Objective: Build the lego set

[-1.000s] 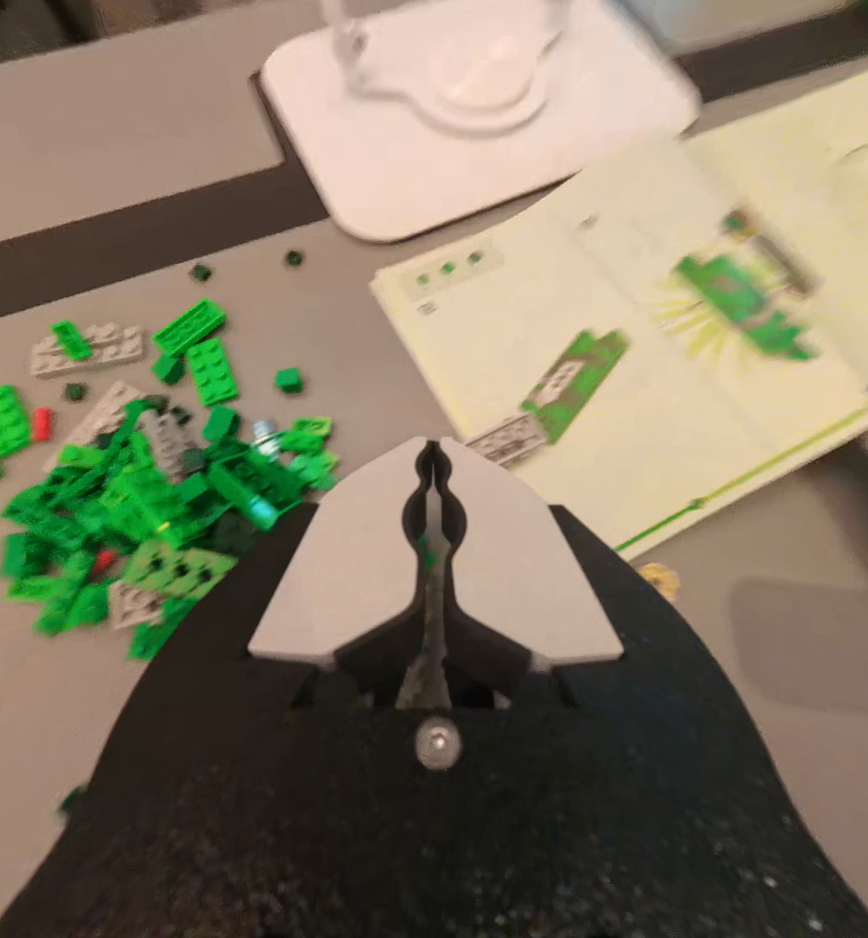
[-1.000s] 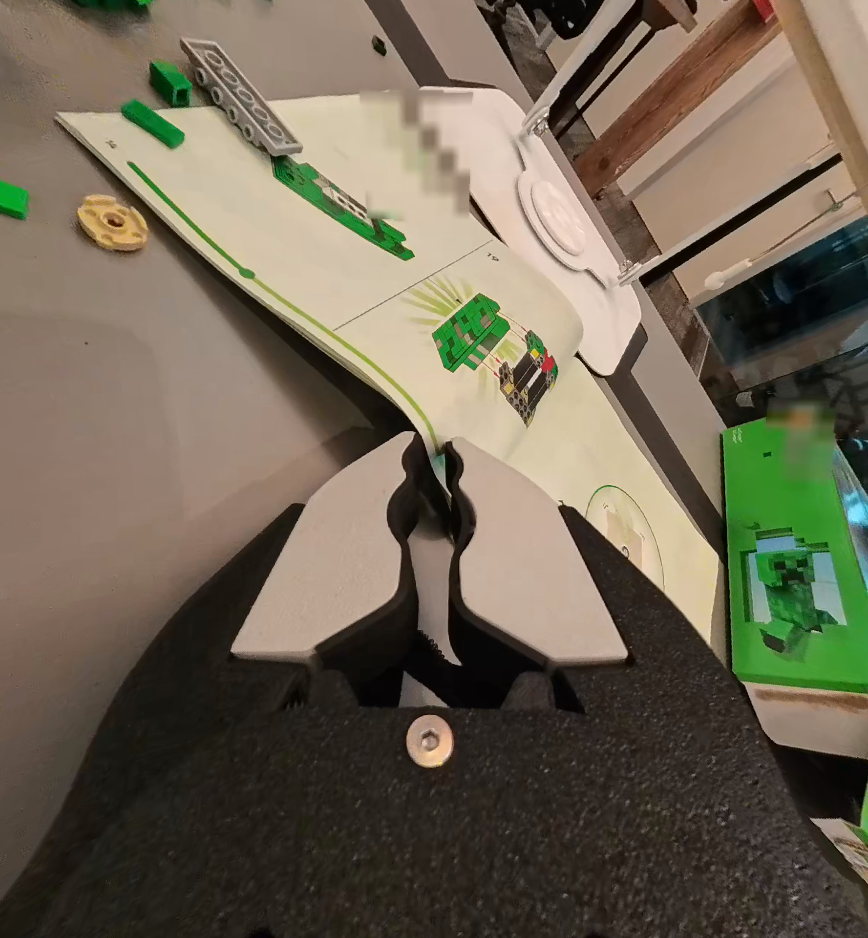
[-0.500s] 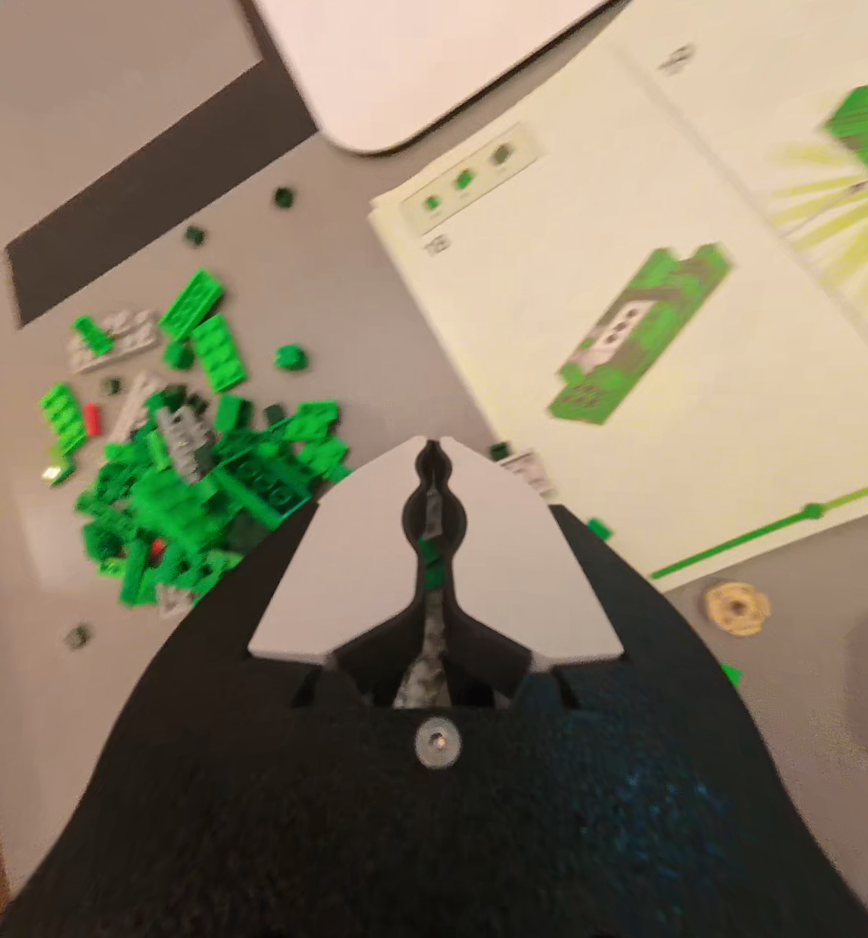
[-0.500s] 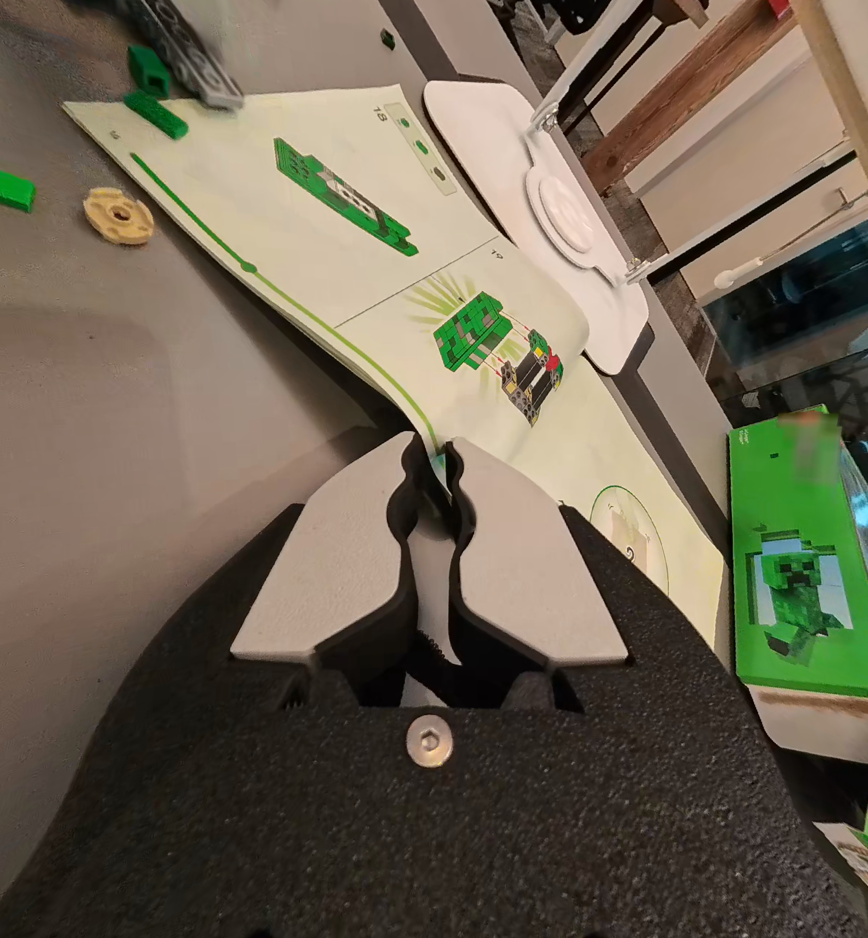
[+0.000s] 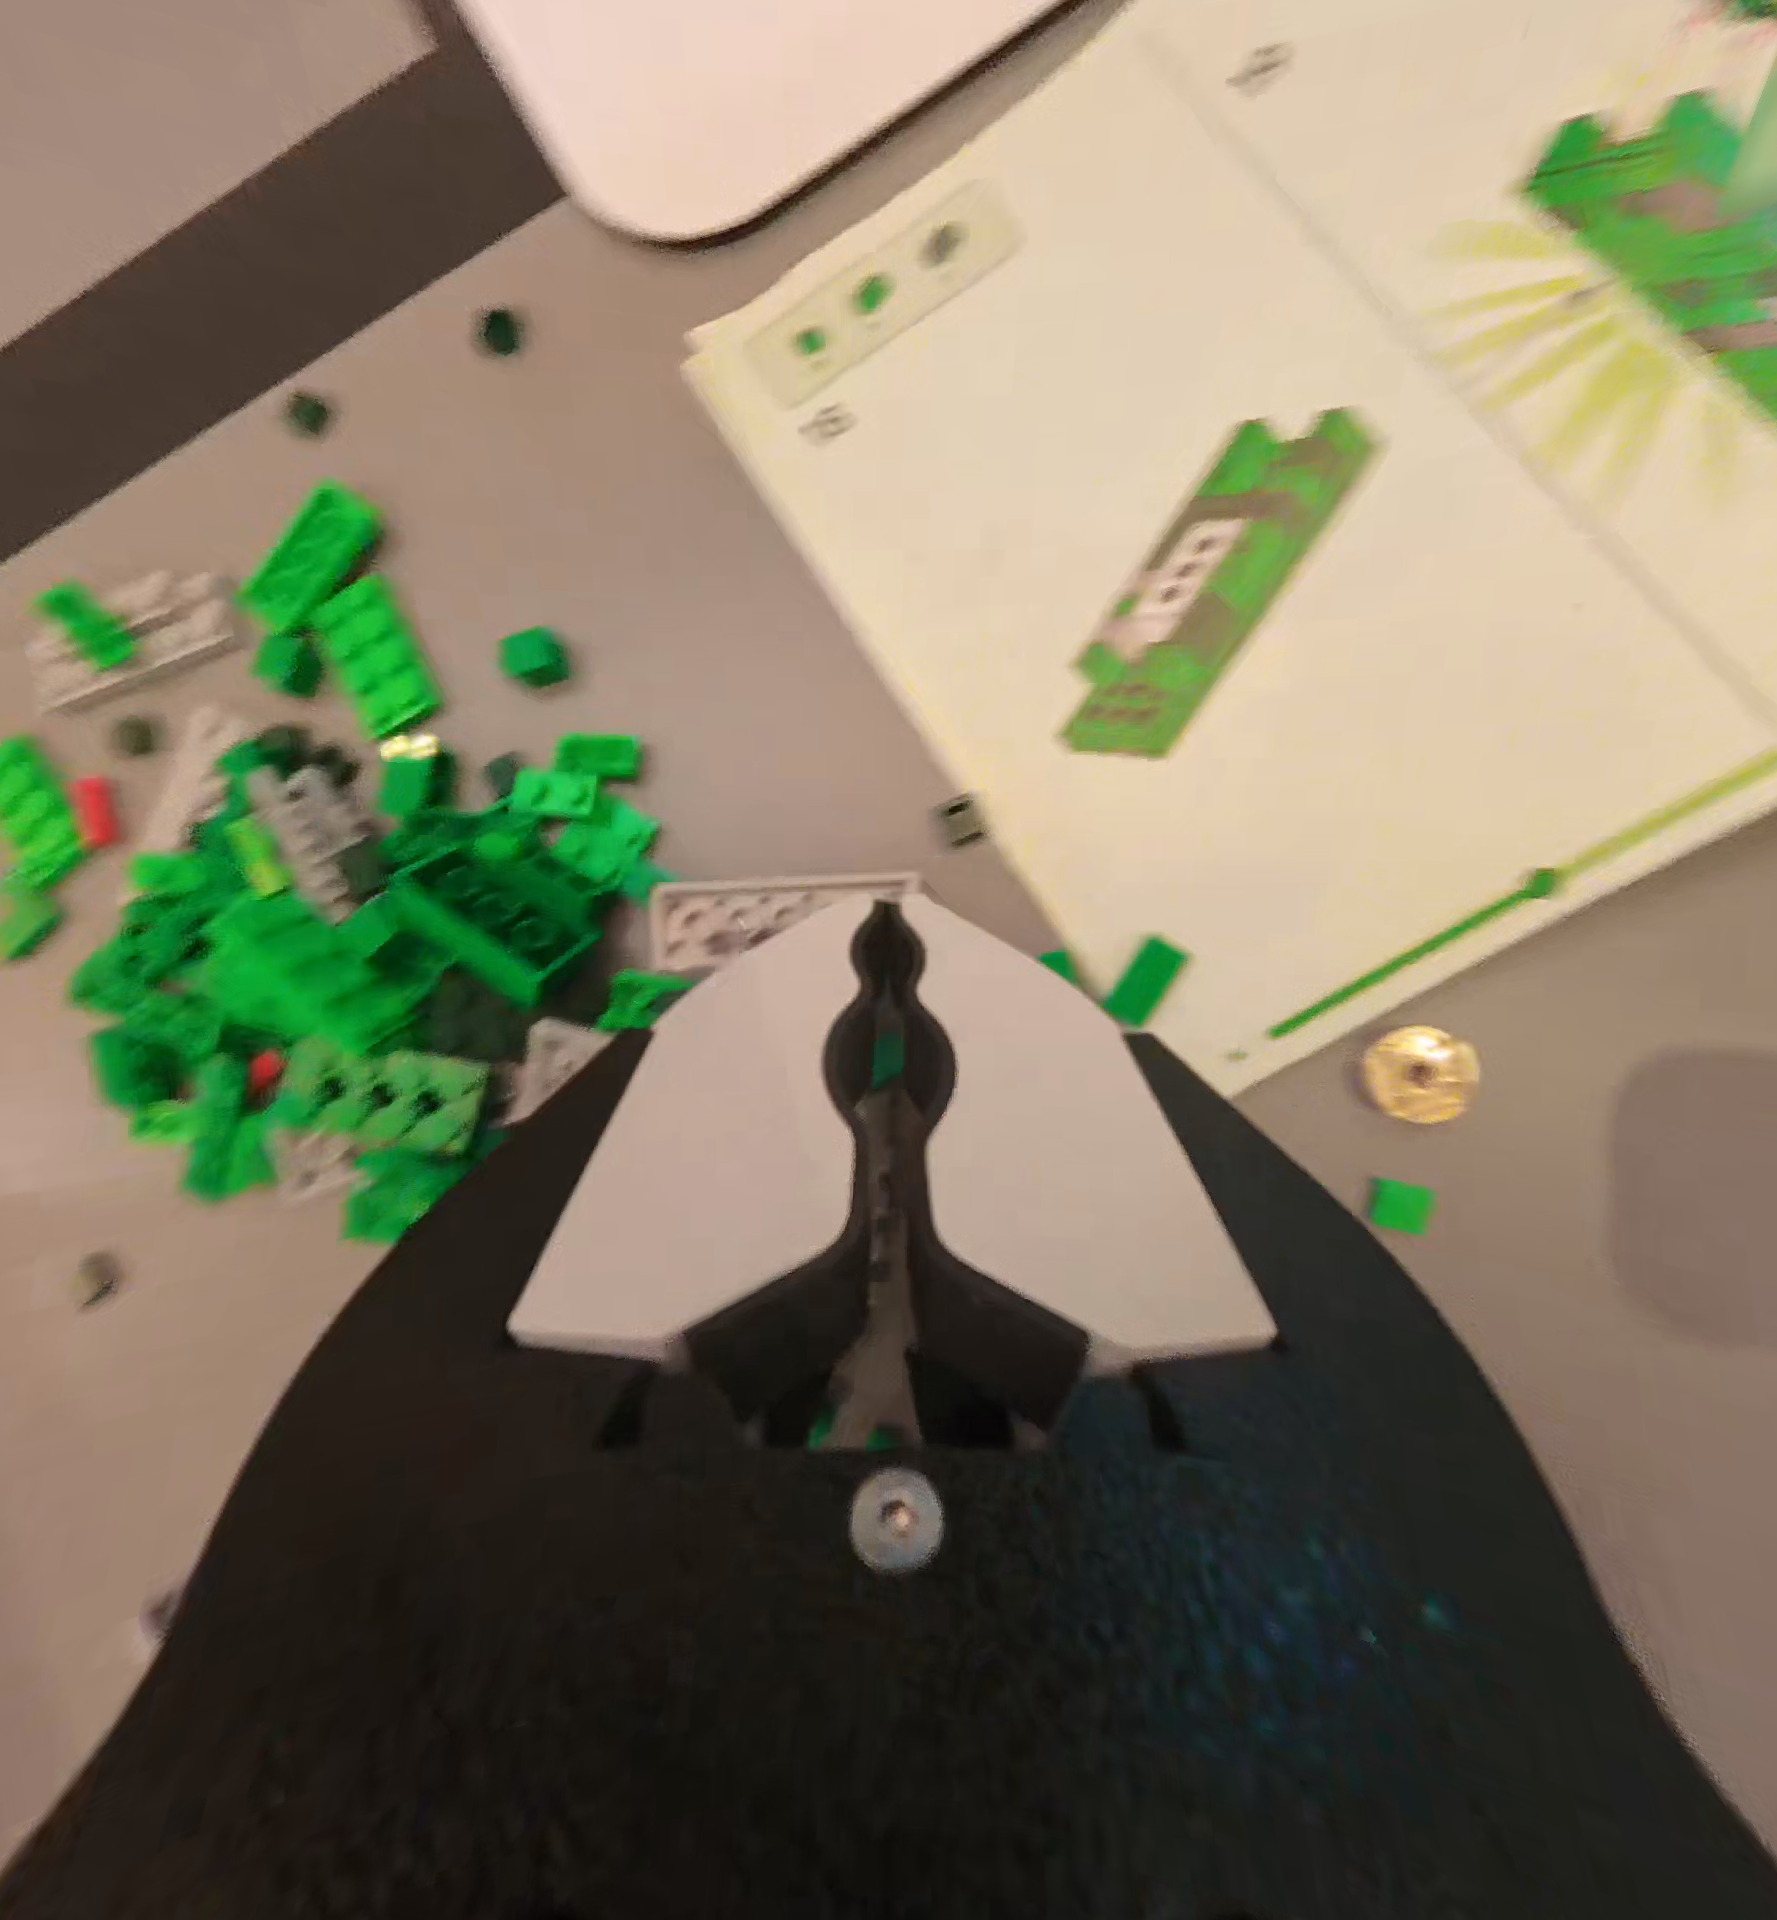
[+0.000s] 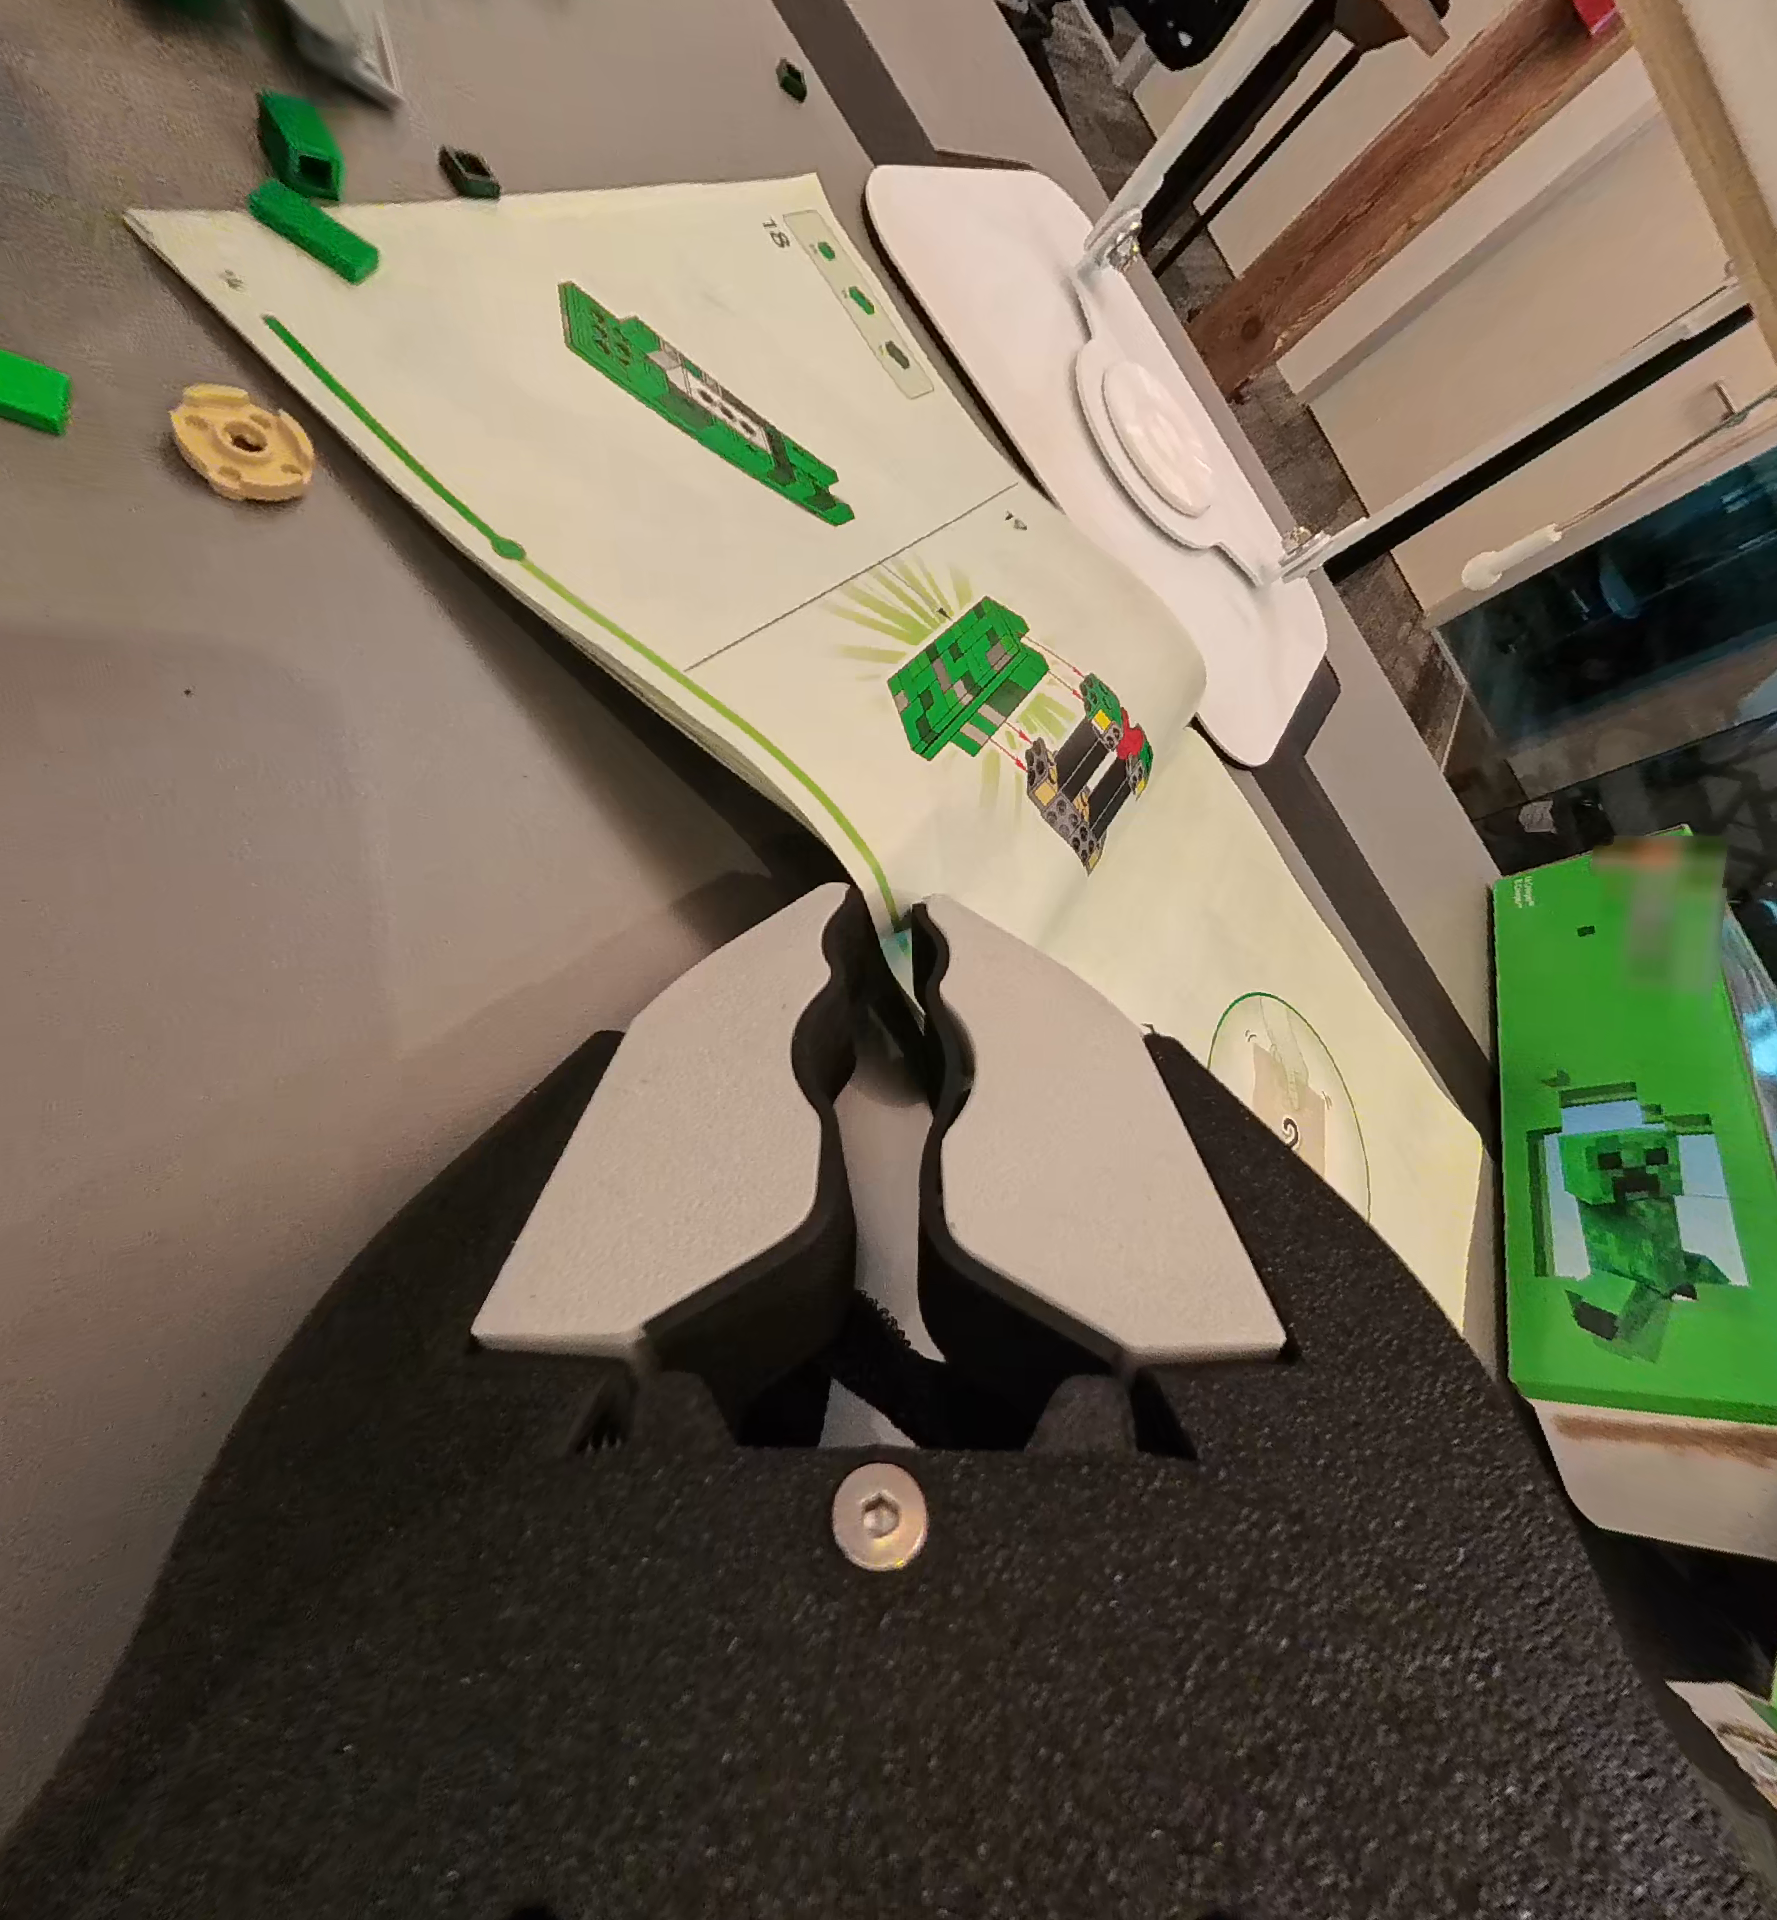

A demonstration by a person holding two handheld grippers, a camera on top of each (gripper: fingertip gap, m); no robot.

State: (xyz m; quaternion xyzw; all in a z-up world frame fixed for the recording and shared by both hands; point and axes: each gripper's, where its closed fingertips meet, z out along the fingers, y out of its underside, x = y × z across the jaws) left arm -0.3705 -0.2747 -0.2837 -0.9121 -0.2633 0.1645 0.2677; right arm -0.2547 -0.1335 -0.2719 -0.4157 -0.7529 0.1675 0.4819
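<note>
My left gripper is shut; its tips pinch the right end of a light grey studded plate, next to a pile of green and grey bricks. The view is blurred. The plate's corner also shows in the right wrist view at the top edge. The open instruction booklet lies right of the pile. My right gripper is shut on the near edge of a booklet page, which curls up into the jaws.
A tan round piece and a flat green tile lie by the booklet's corner. Small green bricks sit on that corner. A white stand base is behind the booklet. A green set box stands at the right. Some 20 centimeters of space lies between my two pairs of fingers. Between my left fingertips and the flat green tile there is roughly 10 centimeters. Seen from the left wrist view as well.
My left gripper moved left from the booklet's corner toward the brick pile, and the grey plate went with it. My right gripper kept its hold on the page.
</note>
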